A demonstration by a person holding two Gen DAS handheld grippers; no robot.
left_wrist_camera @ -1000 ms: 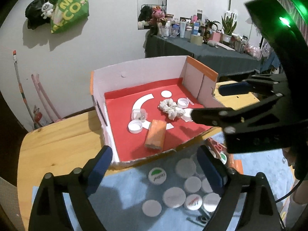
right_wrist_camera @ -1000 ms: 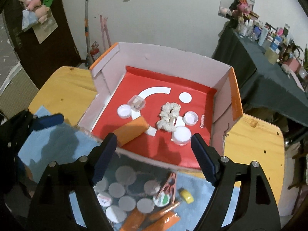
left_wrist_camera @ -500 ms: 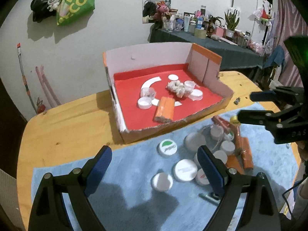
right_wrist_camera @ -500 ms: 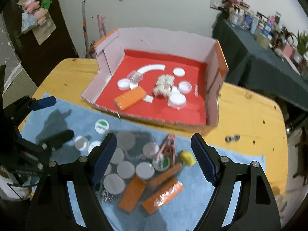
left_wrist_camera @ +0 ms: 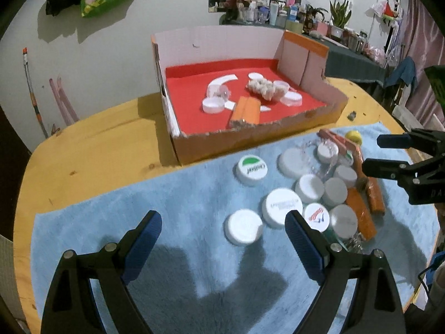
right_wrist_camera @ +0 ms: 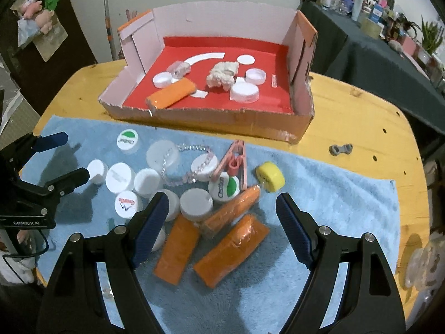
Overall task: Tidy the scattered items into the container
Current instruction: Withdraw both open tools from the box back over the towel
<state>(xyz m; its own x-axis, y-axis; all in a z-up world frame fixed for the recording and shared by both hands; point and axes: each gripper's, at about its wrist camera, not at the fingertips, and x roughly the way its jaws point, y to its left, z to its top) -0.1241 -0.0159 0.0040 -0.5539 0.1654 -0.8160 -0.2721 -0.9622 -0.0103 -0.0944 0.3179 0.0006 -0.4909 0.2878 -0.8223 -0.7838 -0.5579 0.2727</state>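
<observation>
Both sets of fingers are spread and empty; your right gripper [right_wrist_camera: 222,222] hangs nearest the orange packets [right_wrist_camera: 232,252], long axes slanting up-right.

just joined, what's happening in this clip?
A person is tidying clutter into a cardboard box with a handheld gripper in each hand. The left gripper and right gripper are both open and empty, above the blue towel. In the box: an orange packet, a few white caps and a white scrunchie. On the towel: many white caps, three orange packets, a yellow cap, a pink clip and a bead bracelet.
</observation>
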